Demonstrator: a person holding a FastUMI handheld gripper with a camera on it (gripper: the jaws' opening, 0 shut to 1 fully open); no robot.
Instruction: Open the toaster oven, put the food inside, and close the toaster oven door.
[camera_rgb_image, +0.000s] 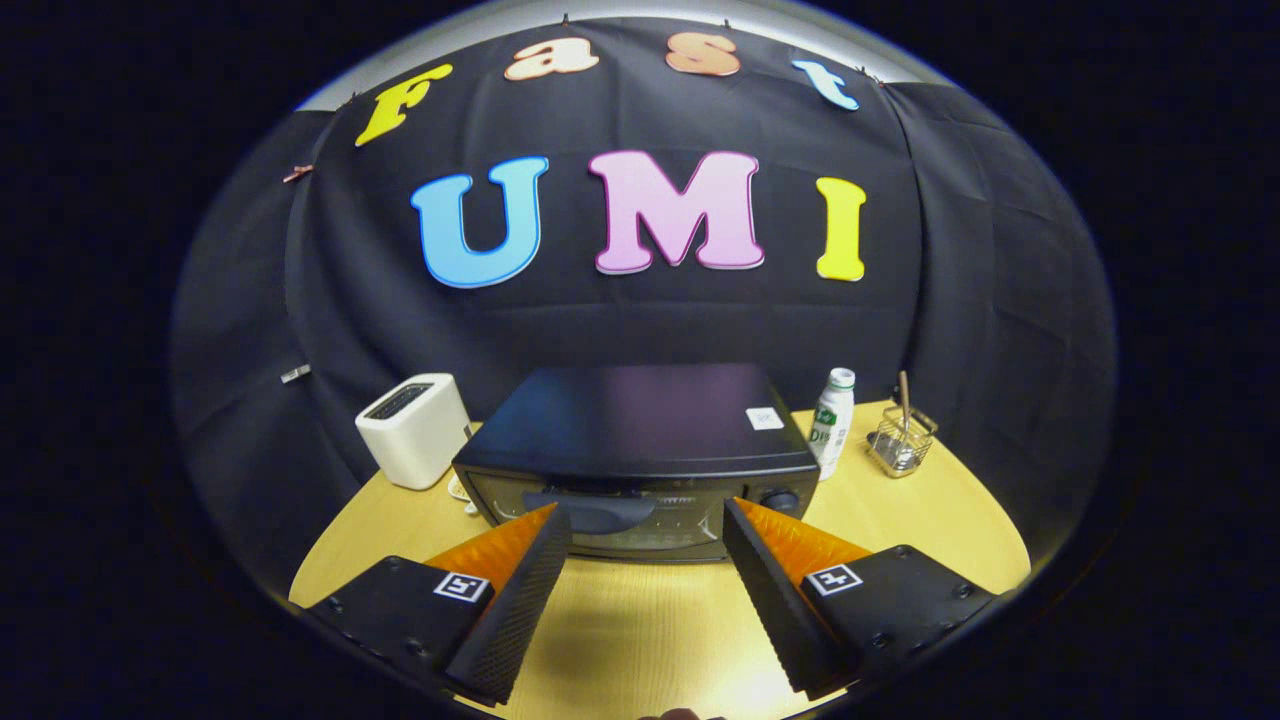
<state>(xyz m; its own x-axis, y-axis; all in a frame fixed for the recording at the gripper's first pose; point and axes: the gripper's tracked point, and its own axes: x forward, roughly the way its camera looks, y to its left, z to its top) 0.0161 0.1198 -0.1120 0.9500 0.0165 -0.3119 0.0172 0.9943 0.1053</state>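
A black toaster oven (640, 420) stands on the round wooden table (640, 630), just ahead of my fingers. Its glass door (600, 520) is closed, with a dark handle (590, 510) across the top of the door. My gripper (645, 515) is open, its two black-and-orange fingers spread wide in front of the door, the left fingertip close to the handle. Nothing is between the fingers. I cannot see the food from here.
A white toaster (415, 428) sits left of the oven. To the oven's right stand a white bottle with a green label (832, 422) and a small wire basket (900, 440) holding a stick. The table's curved edge lies near on both sides.
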